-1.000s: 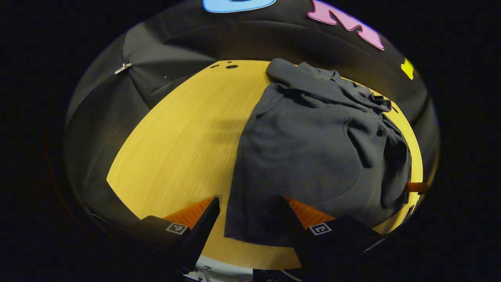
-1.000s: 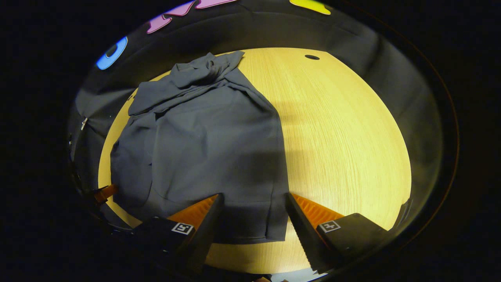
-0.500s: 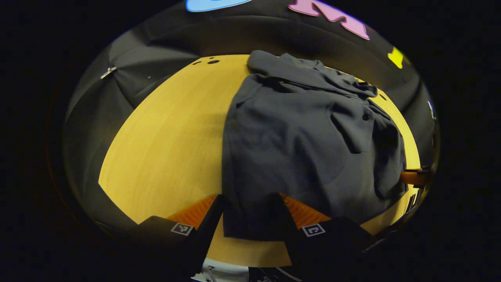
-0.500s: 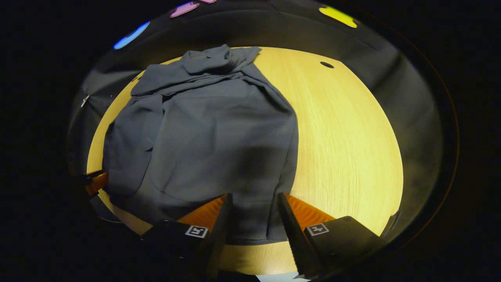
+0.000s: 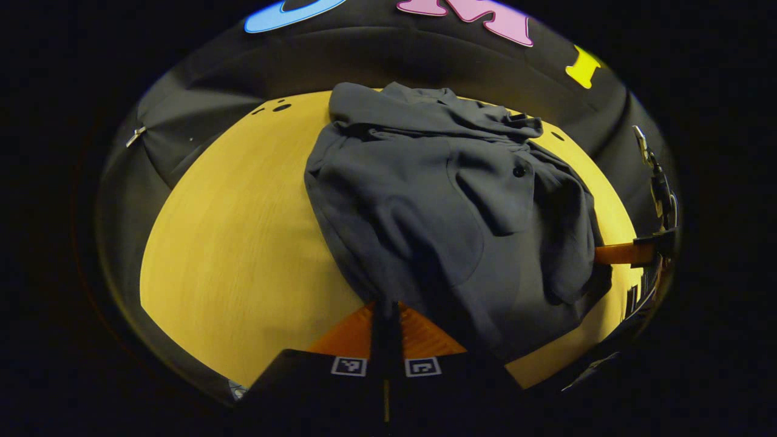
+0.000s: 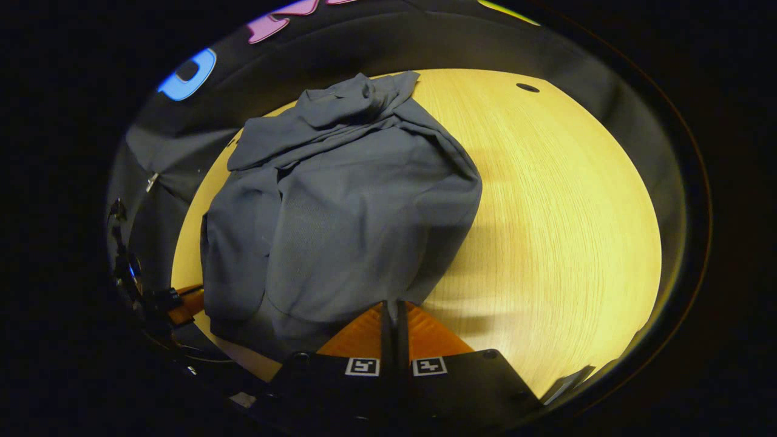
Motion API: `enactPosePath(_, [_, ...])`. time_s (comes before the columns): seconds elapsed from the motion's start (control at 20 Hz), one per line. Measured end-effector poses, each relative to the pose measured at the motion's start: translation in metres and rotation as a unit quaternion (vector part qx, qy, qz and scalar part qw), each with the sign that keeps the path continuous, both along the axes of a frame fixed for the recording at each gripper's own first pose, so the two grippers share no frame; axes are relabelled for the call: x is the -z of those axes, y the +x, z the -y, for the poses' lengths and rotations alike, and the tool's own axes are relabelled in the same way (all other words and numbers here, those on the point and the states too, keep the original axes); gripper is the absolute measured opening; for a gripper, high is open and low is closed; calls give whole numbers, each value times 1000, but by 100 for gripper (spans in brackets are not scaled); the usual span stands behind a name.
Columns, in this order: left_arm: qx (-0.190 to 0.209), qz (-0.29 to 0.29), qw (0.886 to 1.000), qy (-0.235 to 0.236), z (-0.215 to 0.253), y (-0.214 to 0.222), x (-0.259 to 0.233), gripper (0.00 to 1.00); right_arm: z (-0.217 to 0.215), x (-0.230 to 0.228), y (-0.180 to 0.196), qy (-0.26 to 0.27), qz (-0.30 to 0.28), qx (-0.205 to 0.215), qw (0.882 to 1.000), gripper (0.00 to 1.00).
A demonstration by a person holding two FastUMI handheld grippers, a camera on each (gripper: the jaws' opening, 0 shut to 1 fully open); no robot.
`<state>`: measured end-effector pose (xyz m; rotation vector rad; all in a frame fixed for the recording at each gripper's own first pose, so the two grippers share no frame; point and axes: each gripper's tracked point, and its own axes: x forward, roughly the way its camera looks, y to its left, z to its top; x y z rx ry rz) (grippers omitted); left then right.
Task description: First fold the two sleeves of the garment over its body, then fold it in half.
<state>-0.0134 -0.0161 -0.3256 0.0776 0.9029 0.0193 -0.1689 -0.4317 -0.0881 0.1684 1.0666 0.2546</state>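
Both grippers closed since, pinching garment (image 5: 449, 206) hem; collar end points away.

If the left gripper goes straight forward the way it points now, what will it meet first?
The left gripper is closed on the near edge of the dark grey shirt, so straight ahead it would likely push into the shirt's body bunched on the wooden table. Depth is hard to judge here.

Both views look low across the shared garment (image 5: 449, 206) from its near hem.
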Motion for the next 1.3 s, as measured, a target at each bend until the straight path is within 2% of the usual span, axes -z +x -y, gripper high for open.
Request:
enactPosePath(0.15, [10, 2, 1000, -12, 1, 5, -11, 6, -2, -8, 9, -2, 32, 0, 999, 5])
enactPosePath(0.2, [7, 9, 1000, -17, 2, 6, -17, 2, -2, -13, 12, -3, 45, 2, 999, 5])
enactPosePath(0.25, [6, 17, 1000, -21, 3, 7, -25, 6, -2, -20, 16, -2, 63, 6, 998, 5])
enactPosePath(0.45, [0, 65, 997, -41, 6, 21, -69, 6, -5, -51, 25, 6, 117, 4, 993, 5])
enactPosePath(0.75, [-25, 137, 987, -78, 2, 58, -136, 6, -10, -77, 51, 12, 156, -9, 988, 5])
enactPosePath(0.95, [-42, 158, 982, -97, 0, 71, -160, 6, -13, -91, 75, 23, 175, -1, 984, 5])
enactPosePath(1.0, [-47, 161, 980, -102, -2, 74, -163, 2, -14, -95, 81, 24, 182, -1, 983, 5])
enactPosePath(1.05, [-50, 165, 980, -102, -4, 77, -167, 6, -13, -100, 88, 24, 190, 0, 981, 5])
enactPosePath(1.3, [-33, 196, 977, -81, -6, 105, -191, 5, -12, -125, 129, 24, 228, 7, 973, 5])
